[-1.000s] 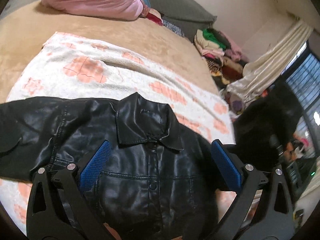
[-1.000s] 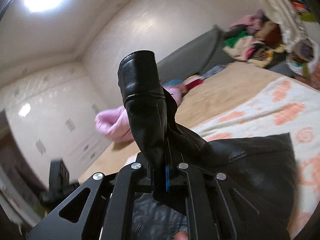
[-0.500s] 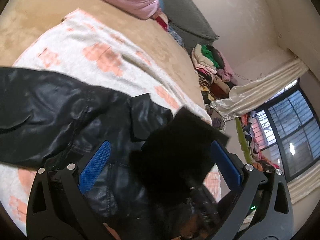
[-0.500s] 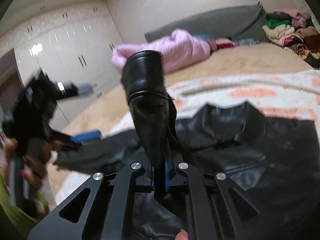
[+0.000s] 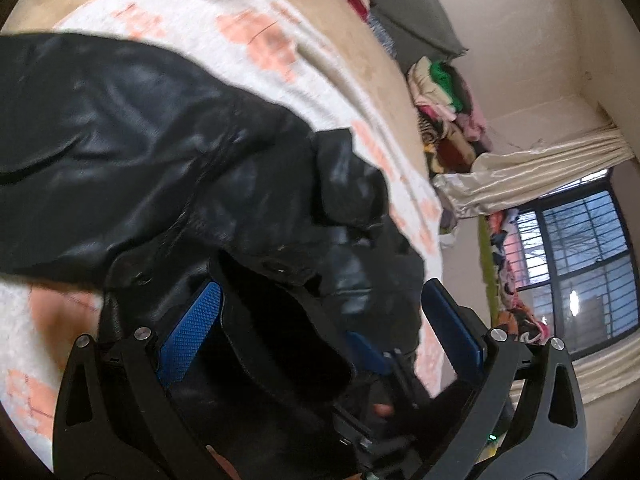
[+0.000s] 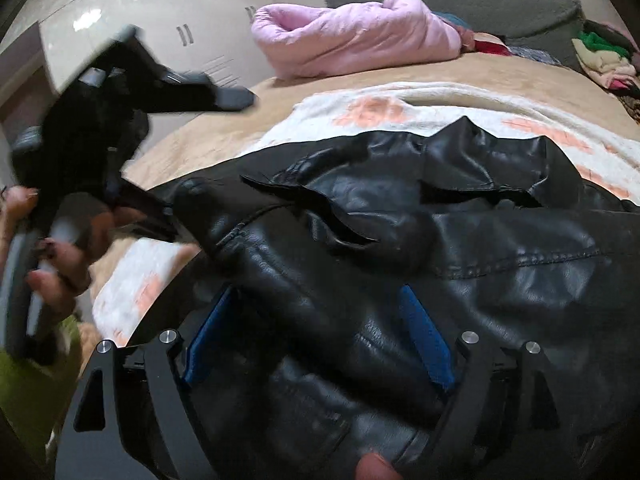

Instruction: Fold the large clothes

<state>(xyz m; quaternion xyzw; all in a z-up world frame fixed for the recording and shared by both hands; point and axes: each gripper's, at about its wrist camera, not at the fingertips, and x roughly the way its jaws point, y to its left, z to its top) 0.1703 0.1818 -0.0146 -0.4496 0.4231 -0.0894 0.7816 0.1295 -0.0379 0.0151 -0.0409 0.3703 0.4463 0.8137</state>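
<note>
Released since the earlier frame, the sleeve (image 6: 280, 240) lies across the black leather jacket (image 6: 500, 248) on the bed's patterned blanket (image 6: 400, 108); the right tool (image 6: 320, 344) has just opened. Left tool (image 5: 320, 320) stands apart, empty.

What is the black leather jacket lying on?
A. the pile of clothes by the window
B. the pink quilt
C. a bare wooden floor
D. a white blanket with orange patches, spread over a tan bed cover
D: the black leather jacket lies spread on the white blanket with orange patches, while the pink quilt sits farther back on the bed.
</note>
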